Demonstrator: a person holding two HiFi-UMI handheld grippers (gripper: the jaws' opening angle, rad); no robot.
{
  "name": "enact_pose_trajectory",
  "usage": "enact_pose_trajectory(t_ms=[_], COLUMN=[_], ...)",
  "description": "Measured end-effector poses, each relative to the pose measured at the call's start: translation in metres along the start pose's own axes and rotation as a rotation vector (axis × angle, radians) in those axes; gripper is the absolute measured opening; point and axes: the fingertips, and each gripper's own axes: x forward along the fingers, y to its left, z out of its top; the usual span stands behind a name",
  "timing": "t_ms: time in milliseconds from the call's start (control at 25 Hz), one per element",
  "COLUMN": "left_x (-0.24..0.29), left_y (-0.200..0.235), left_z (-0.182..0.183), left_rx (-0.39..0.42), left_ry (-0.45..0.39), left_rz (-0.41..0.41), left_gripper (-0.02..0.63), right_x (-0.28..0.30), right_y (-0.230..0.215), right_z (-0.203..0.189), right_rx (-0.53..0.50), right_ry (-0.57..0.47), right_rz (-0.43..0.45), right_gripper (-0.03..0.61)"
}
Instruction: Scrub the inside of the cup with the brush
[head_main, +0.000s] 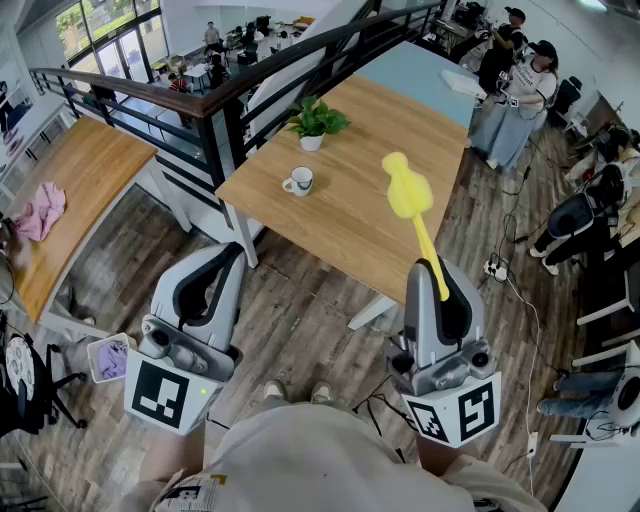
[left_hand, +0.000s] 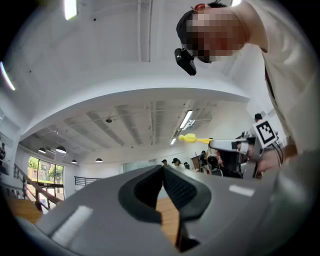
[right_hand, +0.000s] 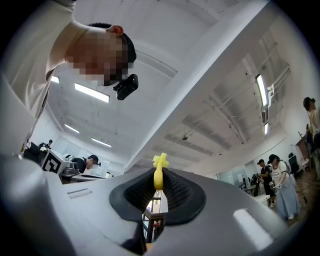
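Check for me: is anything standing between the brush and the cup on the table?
Nothing visible does. The brush, held in the right gripper, is raised, and in the head view only bare table shows between it and the cup. The potted plant stands beyond the cup, apart from it and off that line.

- Left gripper (head_main: 228, 252): light grey moulded shell narrowing to two jaws. The jaws are lined with black ribbed pads (left_hand: 186, 192). Silver fittings sit at the base.
- Left marker cube (head_main: 160, 392): white faces, each printed with a black square marker. A small green light sits at its edge.
- Right gripper (head_main: 441, 268): same grey shell, black lining and silver fittings.
- Right marker cube (head_main: 463, 410): white, with black square markers on two visible faces.
- Top (head_main: 330, 460): pale beige, loose fabric.
- Head camera (left_hand: 185, 61): small, black, worn on the head.
- Shoes (head_main: 272, 388): light-coloured toes.
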Motion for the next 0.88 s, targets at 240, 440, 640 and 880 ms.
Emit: enact_pose_trajectory(t_ms=[240,440,640,880], left_x=[0.006,0.013,0.019,0.03], left_y=[-0.005,-0.012,-0.026,-0.043], left_z=[-0.011,-0.007,-0.024,-0.036], left_rx=[-0.008,-0.025,-0.045,-0.061], left_ry=[0.011,-0.006,0.051,0.093], left_rz=[-0.009,-0.001,-0.001,-0.004], left_gripper=[-0.012,-0.012,-0.012,-0.012], right_x=[-0.001,-0.005,-0.015,-0.023], right_y=[-0.003,-0.008,-0.021,-0.041], right_z=[-0.012,-0.024,-0.037,-0.044], right_rx=[0.002,-0.011,0.027,0.044], right_ry=[0.01,0.084,0.136,0.149], right_rz=[0.0,-0.018,-0.019,-0.014], right_gripper=[0.034,0.034,0.034,0.034])
